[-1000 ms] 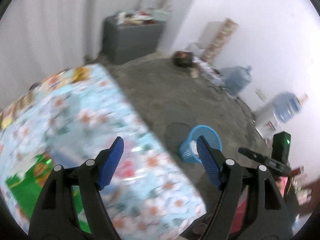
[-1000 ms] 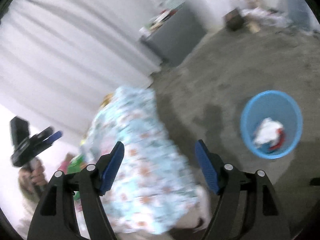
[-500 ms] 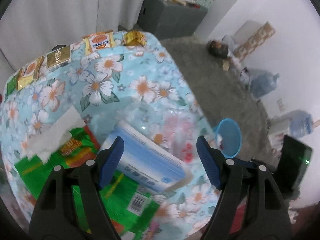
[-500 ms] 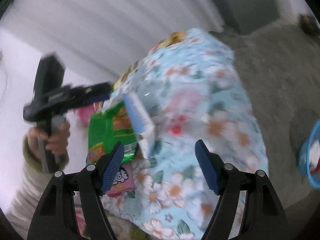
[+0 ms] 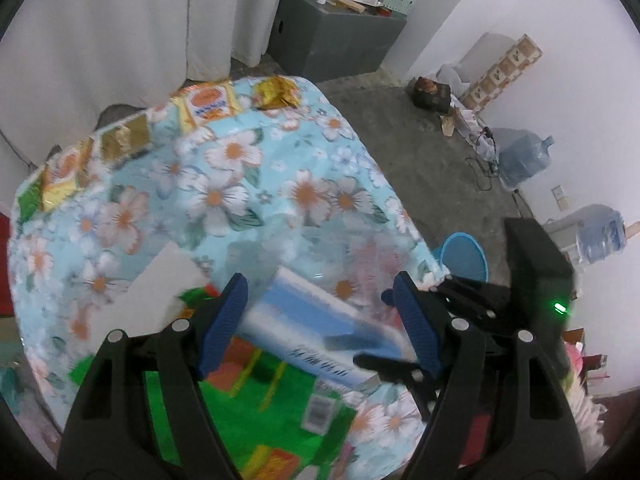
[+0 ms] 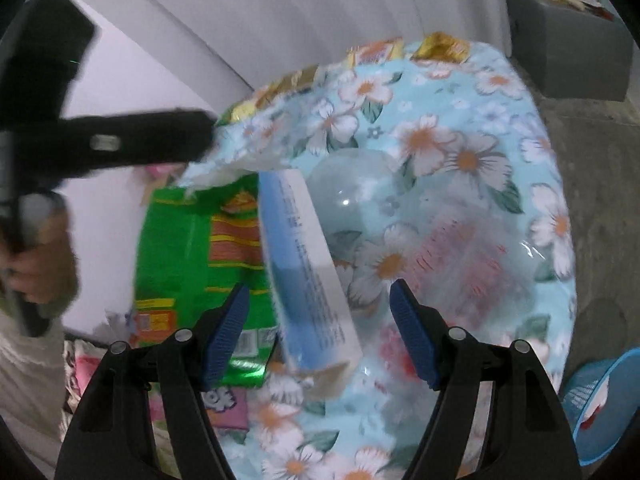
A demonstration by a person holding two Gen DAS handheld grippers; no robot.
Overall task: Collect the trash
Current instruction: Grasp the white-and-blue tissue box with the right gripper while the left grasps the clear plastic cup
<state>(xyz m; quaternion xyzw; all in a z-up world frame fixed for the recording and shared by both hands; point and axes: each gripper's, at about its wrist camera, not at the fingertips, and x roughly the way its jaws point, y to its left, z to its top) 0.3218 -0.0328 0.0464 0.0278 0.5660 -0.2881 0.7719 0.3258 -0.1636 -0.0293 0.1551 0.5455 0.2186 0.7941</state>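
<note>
A: Trash first, left wrist view?

B: A blue-and-white box lies low in the middle on the floral surface, over a green bag. The left hand-held gripper hangs above it, jaws apart, empty. A blue bin sits at right on the floor.

A: Right wrist view?

B: The box runs through the middle beside the bag. The right hand-held gripper is spread, gripping nothing. The bin is lower right.

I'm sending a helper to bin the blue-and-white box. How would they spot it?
On the floral-cloth table, find the big green snack bag. The blue-and-white box lies partly across it: the only long carton among flat wrappers.
</note>
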